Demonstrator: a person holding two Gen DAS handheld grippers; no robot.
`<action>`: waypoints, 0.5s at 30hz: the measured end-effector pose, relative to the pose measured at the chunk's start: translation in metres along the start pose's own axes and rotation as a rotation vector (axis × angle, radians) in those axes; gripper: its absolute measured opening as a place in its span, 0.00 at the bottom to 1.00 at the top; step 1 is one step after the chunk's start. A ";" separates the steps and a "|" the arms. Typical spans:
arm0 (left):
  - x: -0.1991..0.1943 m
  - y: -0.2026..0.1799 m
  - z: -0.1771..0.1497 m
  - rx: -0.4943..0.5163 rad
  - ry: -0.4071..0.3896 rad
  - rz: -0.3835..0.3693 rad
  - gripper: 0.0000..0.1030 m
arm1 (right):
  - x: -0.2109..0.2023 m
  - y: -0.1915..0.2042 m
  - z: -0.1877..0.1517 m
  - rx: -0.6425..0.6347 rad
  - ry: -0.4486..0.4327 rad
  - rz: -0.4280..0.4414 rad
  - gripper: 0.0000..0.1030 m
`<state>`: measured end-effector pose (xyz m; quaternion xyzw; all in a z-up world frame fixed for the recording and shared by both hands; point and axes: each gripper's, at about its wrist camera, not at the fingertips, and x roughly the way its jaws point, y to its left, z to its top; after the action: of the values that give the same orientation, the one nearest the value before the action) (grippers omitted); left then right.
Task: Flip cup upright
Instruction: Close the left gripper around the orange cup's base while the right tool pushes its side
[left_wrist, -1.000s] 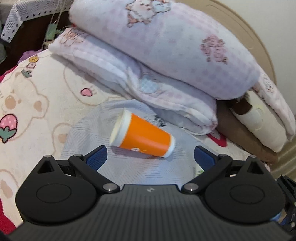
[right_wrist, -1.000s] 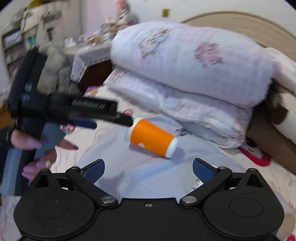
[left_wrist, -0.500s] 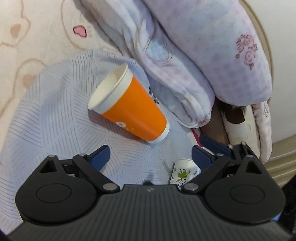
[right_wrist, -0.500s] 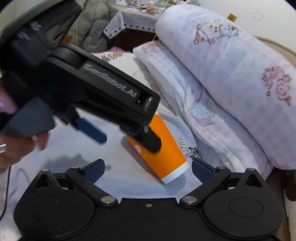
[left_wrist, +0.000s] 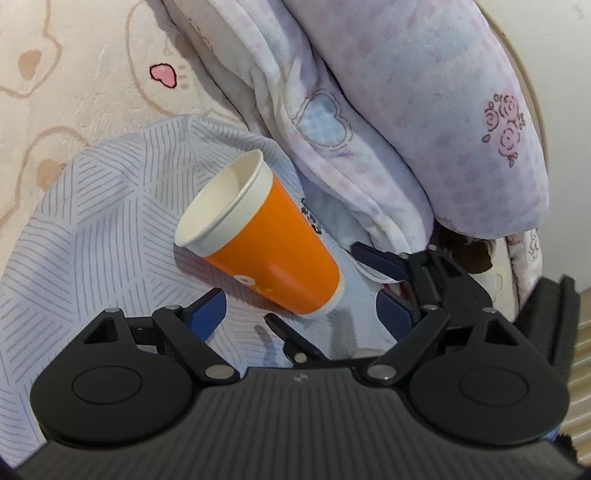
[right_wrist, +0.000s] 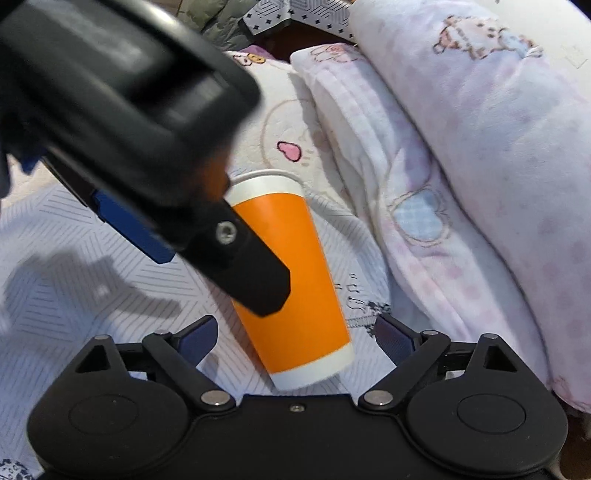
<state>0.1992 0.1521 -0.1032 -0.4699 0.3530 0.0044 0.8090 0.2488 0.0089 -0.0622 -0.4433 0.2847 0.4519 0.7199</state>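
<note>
Both pairs of fingers stand wide, holding nothing: the right gripper (right_wrist: 295, 336) straddles the base of the one orange cup (right_wrist: 291, 280), the left gripper (left_wrist: 301, 310) just beside its wall. It lies sideways mid-pillowcase (left_wrist: 92, 229), near the two folded blankets (left_wrist: 424, 129). Best squeeze gently low on the wall, then pivot rim-up.

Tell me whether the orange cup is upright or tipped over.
Tipped over. The orange cup lies on its side on the striped cloth, its open white rim pointing sideways, base toward the grippers.

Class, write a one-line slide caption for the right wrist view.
Open right gripper straddles the base of an orange cup lying on striped cloth, left gripper alongside.
</note>
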 end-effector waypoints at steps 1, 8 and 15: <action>0.001 0.001 0.000 -0.001 -0.002 0.005 0.85 | 0.004 0.000 0.001 -0.002 0.004 0.009 0.89; 0.011 0.012 0.006 -0.067 0.016 0.003 0.75 | 0.025 0.002 -0.001 -0.006 0.031 0.009 0.78; 0.016 0.014 0.005 -0.081 0.046 0.009 0.65 | -0.005 0.011 -0.009 0.153 0.001 0.078 0.74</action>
<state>0.2089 0.1582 -0.1213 -0.5006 0.3733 0.0116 0.7810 0.2367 0.0006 -0.0661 -0.3759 0.3358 0.4564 0.7332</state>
